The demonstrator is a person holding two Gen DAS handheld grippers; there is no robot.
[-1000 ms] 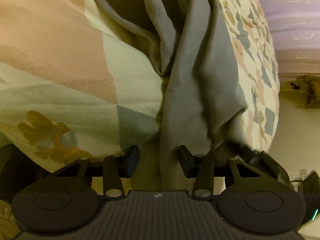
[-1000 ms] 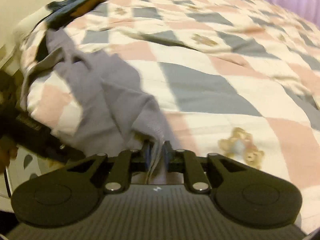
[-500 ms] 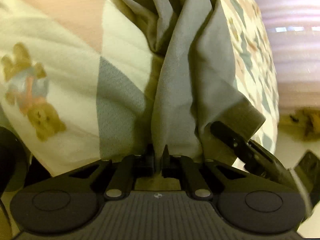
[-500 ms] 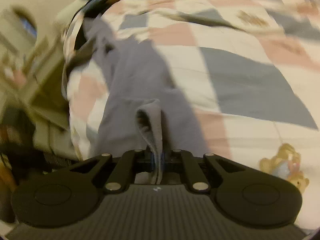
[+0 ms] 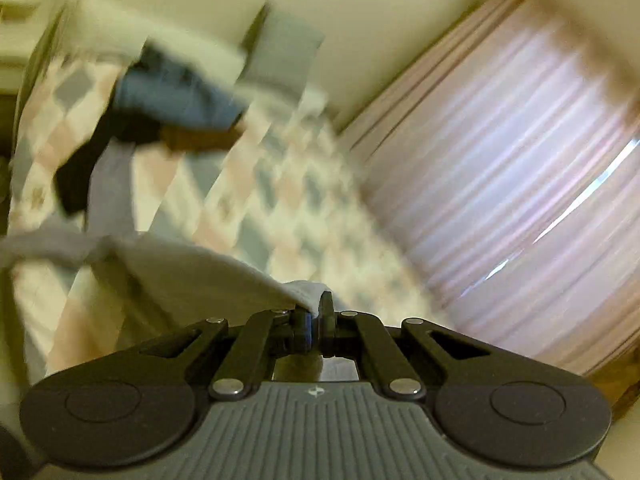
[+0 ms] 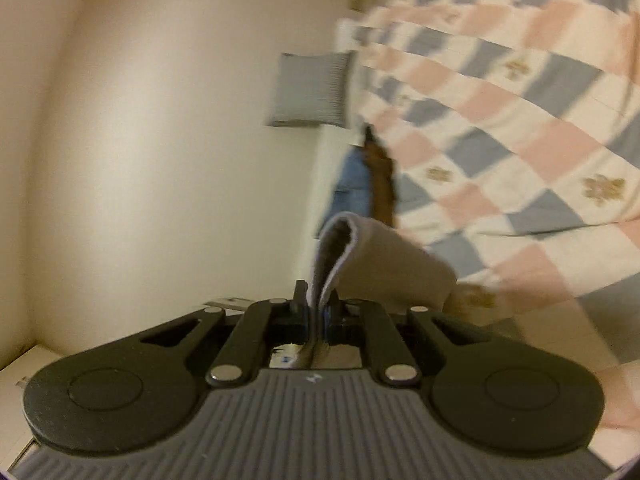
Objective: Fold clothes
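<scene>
You are now lifting the grey garment [image 5: 192, 276] clear of the bed [image 5: 280, 200], left gripper [image 5: 316, 316] newly pinching its edge, right gripper [image 6: 318, 312] still pinching its hem.

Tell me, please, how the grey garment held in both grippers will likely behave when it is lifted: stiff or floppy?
Probably floppy: the grey garment sags away from the left gripper in a loose sheet. It seems soft and thick, since its edge curls over above the right gripper. It is likely light, because small pinches at its edge appear enough to hold it up.
</scene>
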